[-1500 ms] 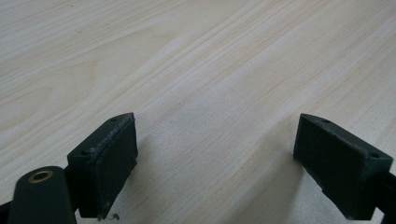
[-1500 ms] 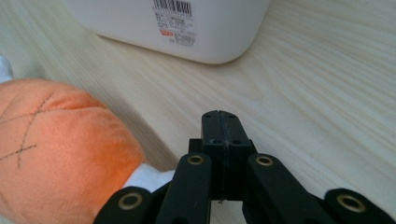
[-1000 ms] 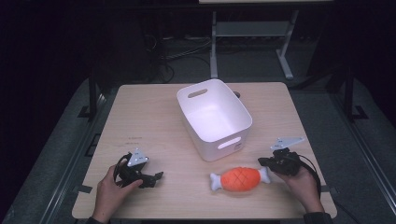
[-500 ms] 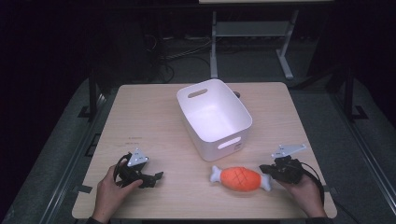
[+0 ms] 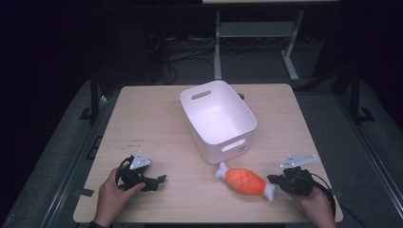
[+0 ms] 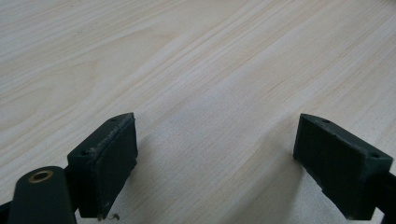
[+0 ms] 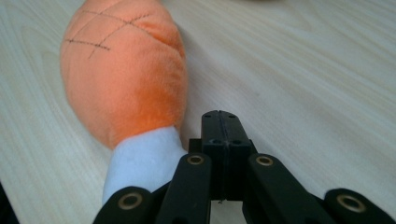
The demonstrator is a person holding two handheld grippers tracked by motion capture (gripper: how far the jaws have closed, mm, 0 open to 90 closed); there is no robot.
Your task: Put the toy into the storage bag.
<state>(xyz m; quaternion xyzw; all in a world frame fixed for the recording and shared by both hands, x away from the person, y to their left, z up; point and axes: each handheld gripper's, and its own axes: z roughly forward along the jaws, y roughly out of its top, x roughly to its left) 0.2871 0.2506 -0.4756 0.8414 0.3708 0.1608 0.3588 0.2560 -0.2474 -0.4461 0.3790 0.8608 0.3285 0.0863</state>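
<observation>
Beside my right gripper [image 7: 219, 126], jaws pressed together on nothing, plush toy [image 5: 244, 181] lies just left, long axis toward bin [image 5: 218, 121]; left gripper [image 5: 151, 183] gapes wide, farther.

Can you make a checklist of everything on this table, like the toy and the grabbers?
Surface: light wooden table, bare where seen.
Job's things: orange plush toy lying flat in front of the white bin, which is empty and upright.
Clutter: nothing seen.
Grippers: left gripper open, resting on the table; right gripper shut on nothing, beside the toy's white end.
Cables: black cable behind the right gripper.
Surroundings: dark floor, metal frame legs.
</observation>
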